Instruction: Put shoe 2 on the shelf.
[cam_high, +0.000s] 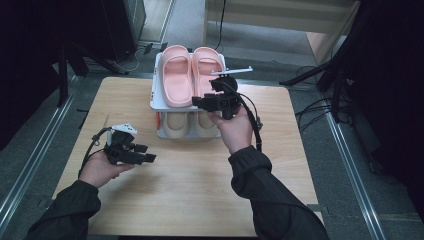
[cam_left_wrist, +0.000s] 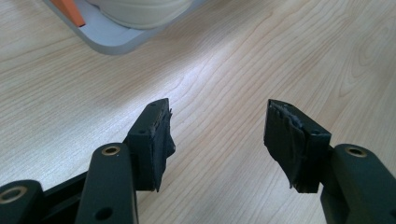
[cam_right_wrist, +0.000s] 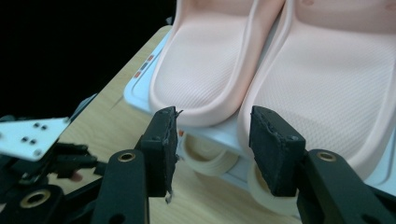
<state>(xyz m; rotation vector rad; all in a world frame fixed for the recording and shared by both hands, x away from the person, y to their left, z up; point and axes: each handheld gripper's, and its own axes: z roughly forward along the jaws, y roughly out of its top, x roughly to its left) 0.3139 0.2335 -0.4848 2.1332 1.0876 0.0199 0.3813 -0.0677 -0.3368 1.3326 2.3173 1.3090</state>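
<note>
The pink slippers (cam_high: 192, 75) lie side by side, heels toward us, on the top shelf of a small white rack (cam_high: 156, 98) at the far middle of the wooden surface (cam_high: 200, 190); a cream pair (cam_high: 191, 125) sits on the shelf beneath. In the right gripper view the heels of the pink pair (cam_right_wrist: 280, 70) meet just above the gap of our right tool (cam_right_wrist: 212, 140), which hovers released at the rack's near edge, holding nothing. We judge the step in hand to be closing in on a heel rim. To do it well we should pick one slipper rather than straddle the seam, bring one pad over the raised rim and the other under the sole, and keep clear of the shelf lip. Our left tool (cam_high: 142, 153) rests low over the bare surface, well apart from the rack, also released and empty (cam_left_wrist: 217, 140).
</note>
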